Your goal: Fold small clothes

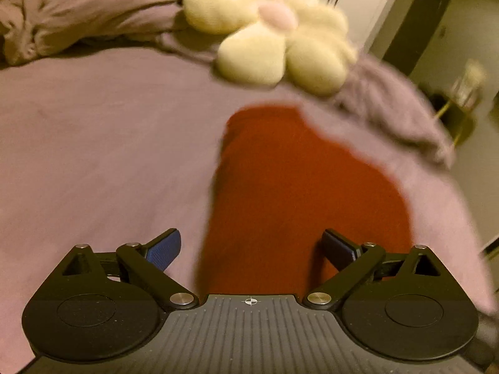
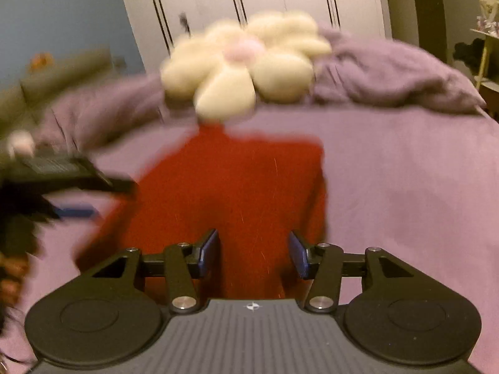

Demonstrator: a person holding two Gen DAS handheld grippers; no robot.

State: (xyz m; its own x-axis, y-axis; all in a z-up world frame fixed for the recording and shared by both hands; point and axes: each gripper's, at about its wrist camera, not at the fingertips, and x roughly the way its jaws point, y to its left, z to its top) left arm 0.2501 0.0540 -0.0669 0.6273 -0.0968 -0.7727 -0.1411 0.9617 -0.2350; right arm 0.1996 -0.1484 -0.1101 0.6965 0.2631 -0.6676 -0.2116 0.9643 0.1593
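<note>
A red garment (image 1: 296, 193) lies flat on the purple bed sheet (image 1: 93, 155). My left gripper (image 1: 252, 249) hovers over its near end with the jaws spread wide and nothing between the blue pads (image 1: 165, 251). In the right wrist view the same red garment (image 2: 237, 187) stretches away from my right gripper (image 2: 254, 254), whose jaws stand partly apart above the cloth without pinching it. The left gripper (image 2: 62, 171) shows as a dark blur at the left edge of that view, beside the garment.
A cream flower-shaped plush cushion (image 1: 268, 31) rests at the far end of the bed, just beyond the garment. A rumpled purple blanket (image 1: 62, 18) is bunched along the far side. White wardrobe doors (image 2: 265, 0) stand behind the bed. The bed's edge drops off at the right (image 1: 467, 218).
</note>
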